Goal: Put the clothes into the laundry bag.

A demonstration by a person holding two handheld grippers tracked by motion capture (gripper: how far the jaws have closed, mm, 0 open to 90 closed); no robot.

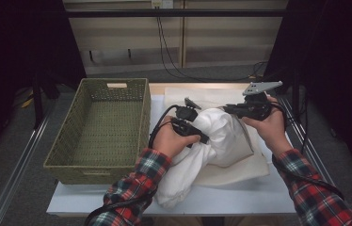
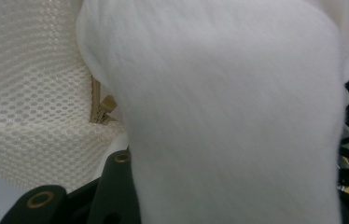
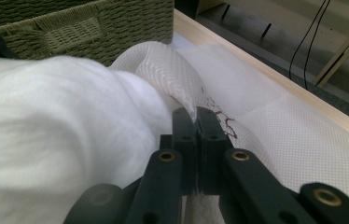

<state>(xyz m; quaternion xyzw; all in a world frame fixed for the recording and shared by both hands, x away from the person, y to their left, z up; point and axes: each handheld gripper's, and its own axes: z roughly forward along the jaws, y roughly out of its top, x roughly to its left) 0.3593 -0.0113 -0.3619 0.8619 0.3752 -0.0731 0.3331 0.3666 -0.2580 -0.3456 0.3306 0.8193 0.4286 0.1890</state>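
A bulky white cloth point(image 1: 223, 134) lies bunched on a cream mesh bag point(image 1: 240, 169) at the middle of the table. My left gripper point(image 1: 205, 138) pushes into the cloth from the left, shut on the white cloth point(image 2: 233, 116), which covers its fingertips. Beside it show the mesh bag point(image 2: 28, 93) and its zipper pull point(image 2: 105, 106). My right gripper point(image 1: 223, 109) comes in from the right, its jaws pressed together. This right gripper point(image 3: 196, 115) is shut on the raised edge of the mesh bag point(image 3: 172, 74), just above the white cloth point(image 3: 56, 126).
A green woven basket point(image 1: 66, 141) stands on the left part of the table, close to the cloth. The table's wooden far edge point(image 3: 266, 70) runs behind the bag. Cables hang behind the table. A light strip of table point(image 1: 240, 200) shows at the front.
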